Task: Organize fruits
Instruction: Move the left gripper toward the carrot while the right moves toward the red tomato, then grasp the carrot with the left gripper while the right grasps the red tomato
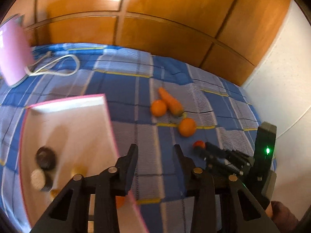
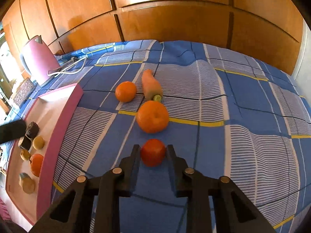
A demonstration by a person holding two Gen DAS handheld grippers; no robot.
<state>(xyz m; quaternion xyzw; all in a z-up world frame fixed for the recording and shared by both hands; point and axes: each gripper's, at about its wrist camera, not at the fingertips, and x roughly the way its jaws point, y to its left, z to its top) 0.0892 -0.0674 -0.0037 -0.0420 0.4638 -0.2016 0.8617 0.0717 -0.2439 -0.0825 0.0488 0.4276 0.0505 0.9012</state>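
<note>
The right tongs (image 2: pixel 153 148) are closed on a small red-orange fruit (image 2: pixel 153 152) — 1 finger presses each side of it as it sits on the blue checked bedspread (image 2: pixel 243 120). The left tongs (image 1: pixel 155 149) hold nothing; their fingers stand a narrow gap apart over the bedspread, just beside the right edge of the pink tray (image 1: pixel 64 132). The left wrist view is blurred, but it shows the right tongs low at the right with the red fruit at their tips.

Just beyond the gripped fruit lies a large orange (image 2: pixel 152 116), and past it a smaller orange (image 2: pixel 125 91) beside a carrot (image 2: pixel 150 86) whose green stem end points toward the large orange. To the left, the tray holds several small things: dark lumps, brownish round fruits and 1 orange fruit (image 2: pixel 36 164).

Farther back on the left stands a pink kettle (image 2: pixel 39 58) with a white cord (image 2: pixel 68 69) looped on the bedspread — behind everything rises a wooden panelled wall (image 2: pixel 175 9).
</note>
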